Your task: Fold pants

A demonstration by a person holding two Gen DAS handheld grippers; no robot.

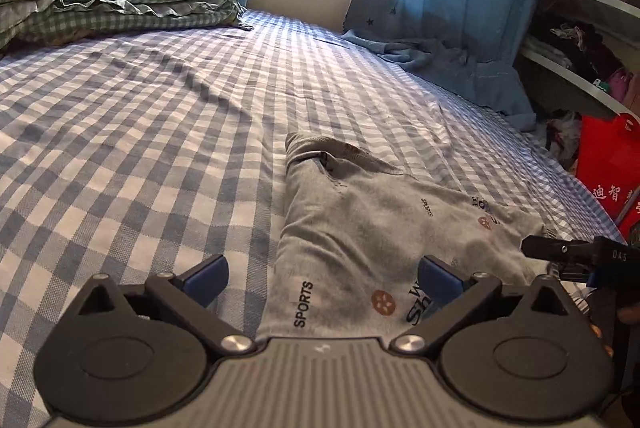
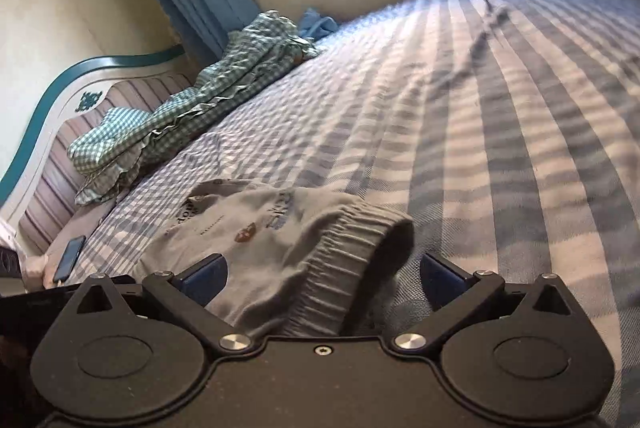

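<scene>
Grey pants (image 1: 372, 228) lie between both open hand-held grippers' fingers.

Grey printed pants (image 1: 360, 228): soft matt knit cloth, ribbed elastic waistband (image 2: 344, 252). Blue-and-white checked bedsheet (image 1: 140, 132): woven cloth, matt, lightly creased. Left gripper (image 1: 322, 278): matt black plastic arms, shiny metal pivot screws (image 1: 236, 343), blue pads (image 1: 208, 278).

pants (image 1: 360, 228): "SPORTS" | red bag (image 1: 604, 164): "迪智" | right hand-held gripper (image 1: 560, 254): "DAS"
</scene>
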